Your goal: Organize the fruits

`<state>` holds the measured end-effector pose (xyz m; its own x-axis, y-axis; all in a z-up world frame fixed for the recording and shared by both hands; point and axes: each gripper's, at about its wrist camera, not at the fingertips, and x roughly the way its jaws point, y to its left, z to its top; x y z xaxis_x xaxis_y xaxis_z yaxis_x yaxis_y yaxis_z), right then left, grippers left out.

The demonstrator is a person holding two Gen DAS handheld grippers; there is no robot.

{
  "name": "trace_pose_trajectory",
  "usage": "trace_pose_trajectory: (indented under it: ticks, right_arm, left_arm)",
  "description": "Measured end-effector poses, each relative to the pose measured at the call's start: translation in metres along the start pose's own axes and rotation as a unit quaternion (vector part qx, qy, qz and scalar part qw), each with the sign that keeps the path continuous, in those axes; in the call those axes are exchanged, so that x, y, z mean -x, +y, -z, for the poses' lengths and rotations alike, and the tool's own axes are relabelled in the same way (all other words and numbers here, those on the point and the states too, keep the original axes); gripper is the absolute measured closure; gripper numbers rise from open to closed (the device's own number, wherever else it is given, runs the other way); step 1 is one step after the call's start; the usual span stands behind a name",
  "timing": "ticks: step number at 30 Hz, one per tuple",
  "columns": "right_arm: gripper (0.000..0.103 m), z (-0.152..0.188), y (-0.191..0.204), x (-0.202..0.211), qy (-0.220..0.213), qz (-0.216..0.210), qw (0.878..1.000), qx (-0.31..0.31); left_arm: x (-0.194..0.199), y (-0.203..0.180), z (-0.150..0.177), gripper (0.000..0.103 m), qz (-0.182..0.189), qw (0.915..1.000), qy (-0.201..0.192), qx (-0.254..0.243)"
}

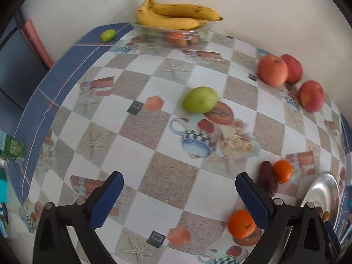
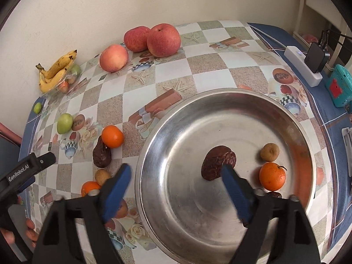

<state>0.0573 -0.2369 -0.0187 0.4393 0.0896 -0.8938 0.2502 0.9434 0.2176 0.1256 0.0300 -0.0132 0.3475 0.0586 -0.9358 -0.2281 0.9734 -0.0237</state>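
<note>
Two grippers, both with jaws spread and empty: left gripper (image 1: pixel 179 194) over the tablecloth (image 1: pixel 167 176), right gripper (image 2: pixel 176 189) above the metal bowl (image 2: pixel 292 121). The bowl holds a dark dried fruit (image 2: pixel 216 161), an orange (image 2: pixel 272 176) and a small brown fruit (image 2: pixel 269 152). Three apples (image 2: pixel 164 40) lie far; bananas (image 2: pixel 56 70) far left.

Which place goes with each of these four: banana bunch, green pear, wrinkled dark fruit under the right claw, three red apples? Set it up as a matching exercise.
Things:
1. banana bunch
2. green pear
3. wrinkled dark fruit
4. three red apples

Places:
A. inside the steel bowl
B. grouped on the tablecloth near the wall
C. alone on the tablecloth, mid-table
D. on top of the clear glass dish

Pairs: 1-D, 2-C, 3-A, 4-B
</note>
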Motion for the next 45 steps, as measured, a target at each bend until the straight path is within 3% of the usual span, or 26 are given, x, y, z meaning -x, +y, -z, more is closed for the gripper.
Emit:
trace_pose_trajectory:
  ticks: [6, 11, 18, 21, 28, 31, 36, 45]
  right_arm:
    - [0.011, 0.0, 0.013, 0.006, -0.033, -0.005, 0.999, 0.02]
    - [0.011, 0.003, 0.028, 0.011, -0.059, 0.001, 0.997, 0.045]
    - [0.011, 0.004, 0.054, 0.011, -0.059, 0.014, 0.996, 0.068]
    - [0.011, 0.0, 0.066, 0.009, -0.053, 0.007, 0.996, 0.066]
    - [0.011, -0.003, 0.093, 0.005, -0.064, -0.052, 0.995, 0.062]
    - [0.011, 0.004, 0.099, -0.008, -0.034, -0.061, 0.994, 0.083]
    - [0.011, 0.007, 0.095, -0.013, 0.003, -0.032, 0.995, 0.098]
    - [0.011, -0.005, 0.049, 0.002, -0.008, 0.022, 0.996, 0.092]
  left_arm:
    - [0.003, 0.007, -0.001, 0.0, -0.014, 0.9997, -0.011, 0.015]
    - [0.01, 0.005, 0.0, 0.0, -0.004, 0.9988, -0.049, 0.005]
    - [0.013, 0.012, -0.003, 0.0, -0.01, 0.9981, -0.06, 0.006]
    - [0.011, 0.017, -0.003, 0.0, -0.015, 0.9981, -0.057, 0.014]
    - [0.007, 0.025, -0.006, 0.0, -0.023, 0.9977, -0.061, 0.017]
    - [0.006, 0.027, -0.006, 0.0, -0.019, 0.9976, -0.062, 0.024]
    - [0.003, 0.018, 0.0, 0.0, 0.014, 0.9983, -0.053, 0.019]
    - [0.0, -0.016, 0.014, 0.0, 0.069, 0.9965, -0.035, -0.03]
